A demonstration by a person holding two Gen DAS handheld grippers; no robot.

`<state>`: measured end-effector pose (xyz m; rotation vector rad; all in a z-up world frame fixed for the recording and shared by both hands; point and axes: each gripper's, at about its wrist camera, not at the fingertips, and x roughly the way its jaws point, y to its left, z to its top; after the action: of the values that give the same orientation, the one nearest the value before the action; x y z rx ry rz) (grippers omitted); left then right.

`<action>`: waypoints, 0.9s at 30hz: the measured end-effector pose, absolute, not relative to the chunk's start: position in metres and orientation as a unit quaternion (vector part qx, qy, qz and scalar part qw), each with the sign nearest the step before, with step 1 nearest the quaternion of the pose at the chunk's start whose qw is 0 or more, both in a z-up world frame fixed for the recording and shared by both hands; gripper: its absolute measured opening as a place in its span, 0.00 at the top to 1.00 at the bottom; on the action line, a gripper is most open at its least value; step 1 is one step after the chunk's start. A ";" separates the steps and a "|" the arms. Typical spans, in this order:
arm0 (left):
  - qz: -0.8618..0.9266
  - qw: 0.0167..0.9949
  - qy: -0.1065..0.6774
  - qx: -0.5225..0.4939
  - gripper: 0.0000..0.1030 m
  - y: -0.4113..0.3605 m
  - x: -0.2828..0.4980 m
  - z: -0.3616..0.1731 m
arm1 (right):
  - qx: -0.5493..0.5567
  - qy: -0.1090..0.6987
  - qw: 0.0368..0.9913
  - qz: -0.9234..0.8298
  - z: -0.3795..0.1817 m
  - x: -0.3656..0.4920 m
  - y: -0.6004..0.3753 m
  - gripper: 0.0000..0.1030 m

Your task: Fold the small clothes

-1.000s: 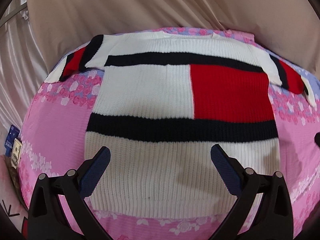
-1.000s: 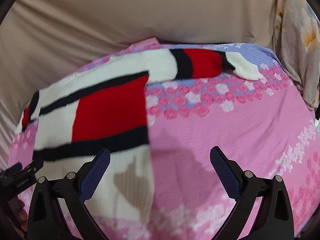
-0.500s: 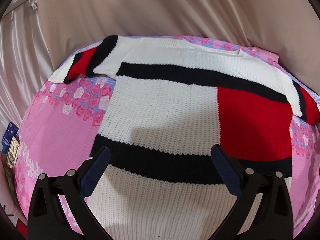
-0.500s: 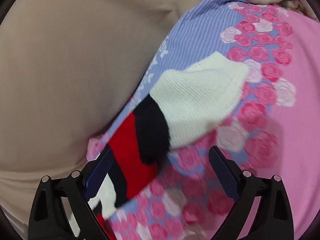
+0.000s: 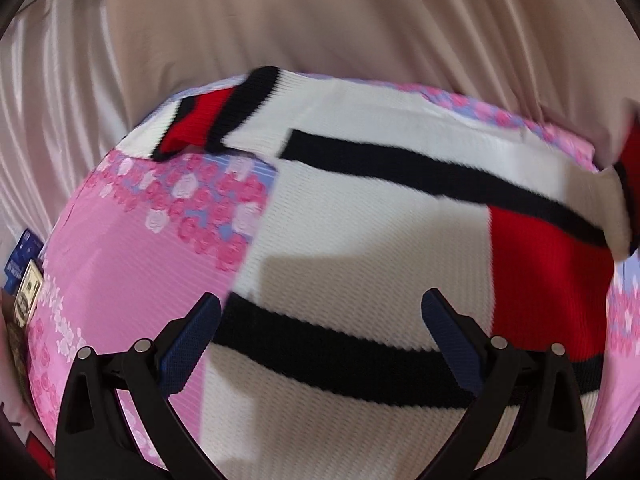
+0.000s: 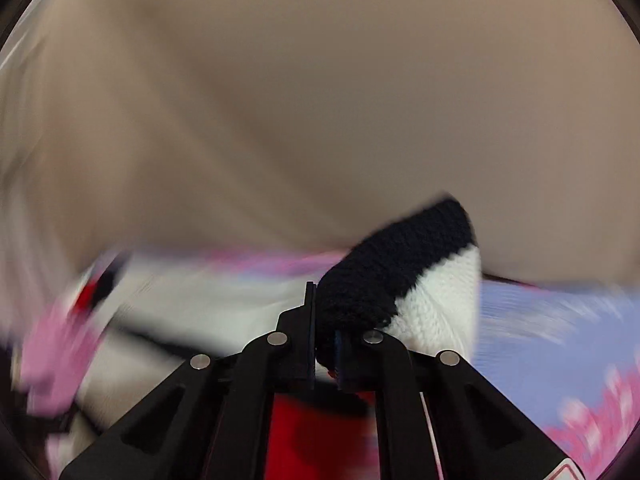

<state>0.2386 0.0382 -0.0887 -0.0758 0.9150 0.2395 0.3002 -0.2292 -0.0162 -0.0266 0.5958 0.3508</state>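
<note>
Right at the bottom of the left wrist view, the left gripper [image 5: 320,332] has its two blue pads wide apart, and nothing is between them. Under it lies the sweater [image 5: 360,232], spread flat on the pink flowery bedsheet [image 5: 120,264]. The sweater is white with black stripes and a big red square. One sleeve [image 5: 212,120] lies out flat at the far left corner, with red and black bands on it. Past the bed hangs a tan curtain [image 5: 360,20]. At the left edge, beside the bed, sits a small blue packet [image 5: 20,256]. In the right wrist view, the right gripper [image 6: 324,344] is closing, its jaws almost together, and they pinch the other sleeve [image 6: 400,280] of the sweater. The black and white end of that sleeve sticks up just past the fingertips. Behind it everything is blurry: a bit of white sweater, some pink and blue sheet, then the tan curtain.
</note>
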 end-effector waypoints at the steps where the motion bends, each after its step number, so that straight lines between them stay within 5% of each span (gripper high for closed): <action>1: 0.116 0.889 0.440 -0.046 0.05 0.044 0.239 -0.088 | -0.026 0.305 0.932 0.196 -0.028 0.299 -0.204 0.82; 2: 0.114 0.888 0.441 -0.060 0.05 0.052 0.241 -0.087 | -0.039 0.324 0.921 0.212 -0.048 0.295 -0.179 0.72; 5: 0.090 0.883 0.446 -0.113 0.05 0.070 0.254 -0.090 | -0.003 0.377 0.906 0.191 -0.090 0.283 -0.170 0.70; 9: 0.028 0.866 0.466 -0.180 0.05 0.069 0.291 -0.109 | 0.116 0.416 0.895 0.116 -0.112 0.253 -0.226 0.52; 17: -0.033 0.869 0.473 -0.141 0.05 0.005 0.301 -0.119 | 0.187 0.460 0.866 0.059 -0.131 0.273 -0.264 0.46; 19: -0.028 0.872 0.472 -0.127 0.05 0.005 0.293 -0.118 | 0.184 0.473 0.860 0.059 -0.139 0.283 -0.255 0.56; 20: -0.024 0.873 0.472 -0.122 0.05 0.008 0.291 -0.117 | 0.190 0.475 0.856 0.072 -0.137 0.287 -0.248 0.85; 21: -0.021 0.875 0.469 -0.117 0.05 0.013 0.290 -0.116 | 0.196 0.462 0.860 0.086 -0.125 0.289 -0.237 0.89; 27: -0.011 0.886 0.448 -0.121 0.05 0.051 0.285 -0.103 | 0.094 0.355 0.891 0.265 -0.046 0.290 -0.132 0.82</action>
<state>0.2852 0.0505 -0.1029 -0.2508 0.9321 -0.0226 0.2896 -0.1316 -0.0458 0.1948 0.7372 0.5509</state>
